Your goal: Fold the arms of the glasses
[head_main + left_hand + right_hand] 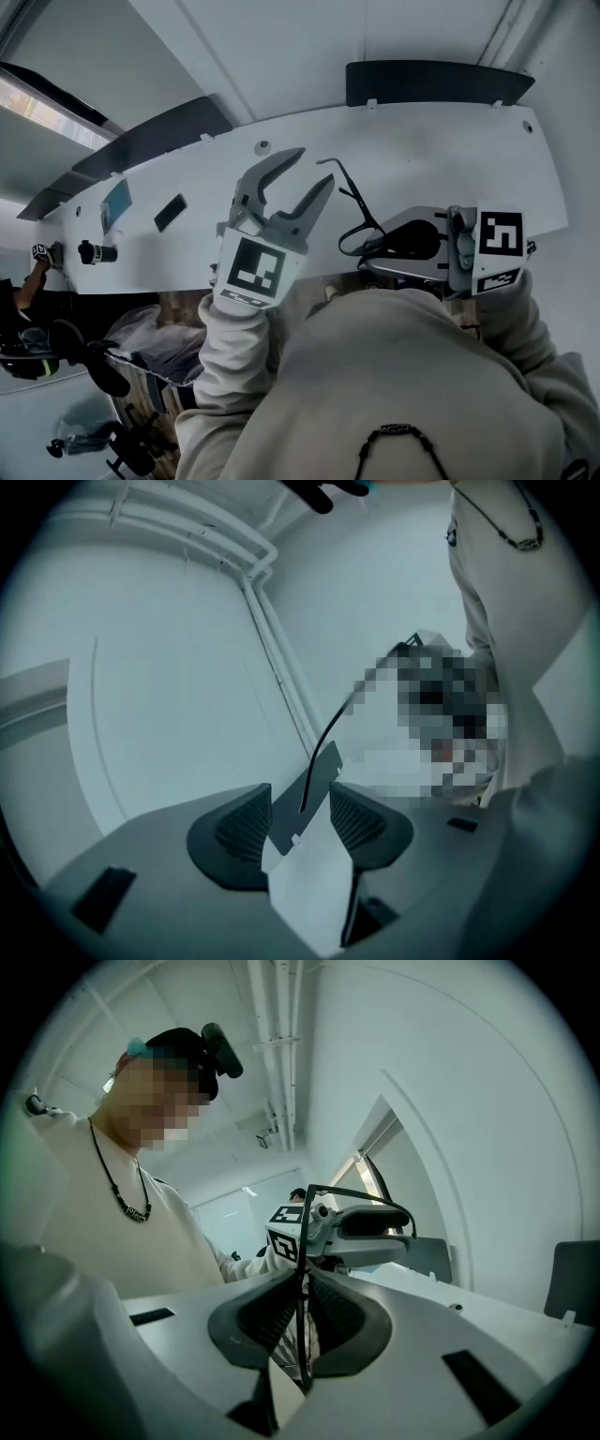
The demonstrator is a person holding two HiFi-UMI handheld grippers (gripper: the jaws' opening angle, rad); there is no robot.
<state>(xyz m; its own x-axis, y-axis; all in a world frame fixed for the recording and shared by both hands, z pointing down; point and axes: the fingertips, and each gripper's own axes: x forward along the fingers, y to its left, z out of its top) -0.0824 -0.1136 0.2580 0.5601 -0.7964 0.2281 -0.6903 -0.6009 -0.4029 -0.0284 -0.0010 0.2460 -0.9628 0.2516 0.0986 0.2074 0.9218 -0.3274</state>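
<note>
Black glasses hang in the air over the white table, in front of the person's chest. My right gripper is shut on their frame; in the right gripper view the thin black rim stands pinched between the pads of the right gripper. My left gripper is just left of the glasses, its jaws spread wide. In the left gripper view one slim arm of the glasses runs between the jaws of the left gripper, and neither pad presses on it.
On the table's left part lie a dark phone-like slab, a bluish card and a black cylinder. Dark panels stand along the far edge. Another person's arm and tripods are at the left.
</note>
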